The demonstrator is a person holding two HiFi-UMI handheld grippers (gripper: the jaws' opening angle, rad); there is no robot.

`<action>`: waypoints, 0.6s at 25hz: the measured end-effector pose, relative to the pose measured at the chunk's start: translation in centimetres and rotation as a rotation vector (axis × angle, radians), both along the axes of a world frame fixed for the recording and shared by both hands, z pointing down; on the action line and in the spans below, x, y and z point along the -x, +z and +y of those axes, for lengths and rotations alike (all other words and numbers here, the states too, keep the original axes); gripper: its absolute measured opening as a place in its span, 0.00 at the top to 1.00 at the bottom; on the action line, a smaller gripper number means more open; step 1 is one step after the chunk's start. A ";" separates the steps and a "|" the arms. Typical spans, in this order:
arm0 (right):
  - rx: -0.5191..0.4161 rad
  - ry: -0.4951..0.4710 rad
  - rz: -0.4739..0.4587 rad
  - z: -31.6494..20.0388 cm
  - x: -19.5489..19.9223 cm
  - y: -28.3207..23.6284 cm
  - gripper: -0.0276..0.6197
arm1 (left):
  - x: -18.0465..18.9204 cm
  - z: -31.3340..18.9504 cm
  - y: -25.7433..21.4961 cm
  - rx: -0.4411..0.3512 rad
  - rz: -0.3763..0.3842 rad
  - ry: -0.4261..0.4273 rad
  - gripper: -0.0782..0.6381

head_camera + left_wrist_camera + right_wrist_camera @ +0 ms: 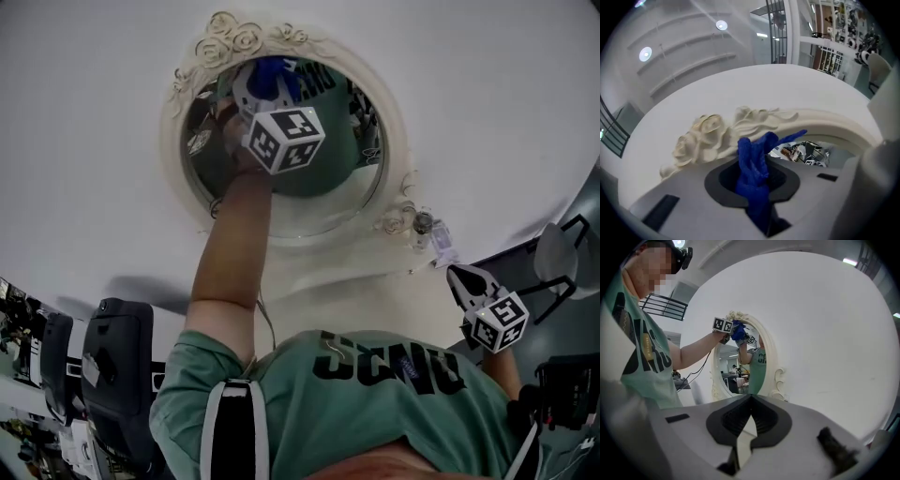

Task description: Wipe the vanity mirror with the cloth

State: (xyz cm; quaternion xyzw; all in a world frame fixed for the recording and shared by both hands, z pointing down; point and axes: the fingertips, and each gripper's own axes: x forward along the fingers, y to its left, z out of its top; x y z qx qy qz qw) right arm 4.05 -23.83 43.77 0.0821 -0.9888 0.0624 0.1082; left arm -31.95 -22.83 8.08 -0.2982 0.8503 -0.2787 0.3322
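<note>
Blue cloth [753, 171] clamped in left claw [255, 94], up at top rim of oval vanity mirror [323, 187].
Pressed to upper glass just beneath carved roses [705, 132] of cream frame; bare white wall [492, 94] open all round that frame. Right claw [750, 404] closed on nothing, low by frame's lower right, well apart from glass.

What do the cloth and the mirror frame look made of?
Cloth: blue fuzzy textile, perhaps microfibre; it crumples in soft matte folds. Mirror frame: cream, matte, with moulded roses; probably cast resin or plaster, though painted wood can't be excluded.
</note>
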 end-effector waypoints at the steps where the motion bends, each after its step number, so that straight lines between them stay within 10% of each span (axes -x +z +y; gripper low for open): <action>1: 0.000 0.014 0.003 -0.5 -0.9 0.0 0.95 | -1.0 -1.3 0.4 0.019 -0.011 -0.007 0.79; 7: 0.023 0.090 0.060 -3.3 -6.7 1.1 0.95 | -7.7 -10.3 9.4 0.243 -0.193 -0.009 0.81; 15: 0.082 0.087 0.125 -4.2 -8.8 4.3 0.95 | -11.4 -12.7 38.2 0.899 -0.419 0.113 0.81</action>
